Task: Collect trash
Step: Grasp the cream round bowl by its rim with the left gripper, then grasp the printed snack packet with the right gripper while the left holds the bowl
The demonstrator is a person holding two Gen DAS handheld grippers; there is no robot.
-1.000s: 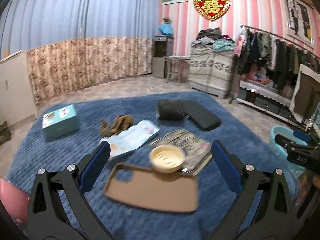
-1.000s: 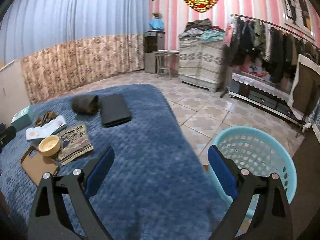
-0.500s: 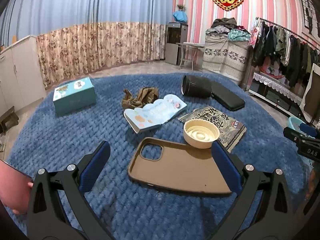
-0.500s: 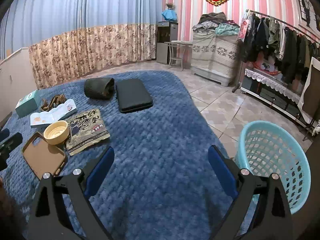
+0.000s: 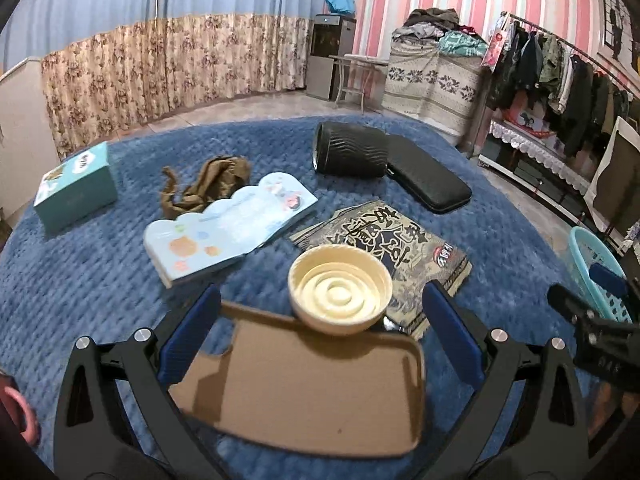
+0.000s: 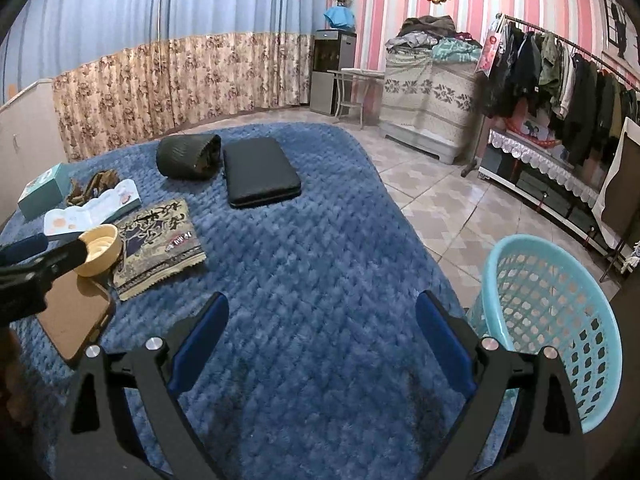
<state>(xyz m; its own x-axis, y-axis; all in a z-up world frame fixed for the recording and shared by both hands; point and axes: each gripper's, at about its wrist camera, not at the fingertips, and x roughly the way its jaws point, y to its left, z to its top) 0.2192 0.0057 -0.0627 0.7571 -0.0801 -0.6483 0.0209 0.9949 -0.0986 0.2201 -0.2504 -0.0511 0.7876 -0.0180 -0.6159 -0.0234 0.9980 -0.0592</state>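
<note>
Covering most of the floor is a big blue rug [image 6: 320, 264], and all the small things lie on it, so it is the place to be tidied. Off its right edge, on the tiles, stands a light blue basket [image 6: 560, 320] with holes in its wall. It looks empty from here, and I think it waits there so trash can be dropped in.

A flat black case [image 5: 428, 176] and a dark ribbed roll [image 5: 348, 156] lie side by side at the far end, touching. Nearer is an open picture book [image 5: 228, 228], with a crumpled brown cloth [image 5: 204, 188] just behind it and a teal box [image 5: 76, 192] off to the left. A dark printed packet [image 5: 384, 240] lies flat to the right of the book. It looks like an empty wrapper, so it may be trash.

Close to the left gripper [image 5: 320, 332] is a brown phone case [image 5: 304, 392], lying flat. A small cream lid [image 5: 340, 288] sits at its far edge, partly on the packet. The left gripper's fingers are spread wide, one on each side of the phone case, and they pinch nothing. I think it hangs low here to line up on the lid or the packet.

The right gripper [image 6: 320, 336] is spread wide too and holds nothing. It hovers over bare rug, near the basket, well apart from the clutter.
</note>
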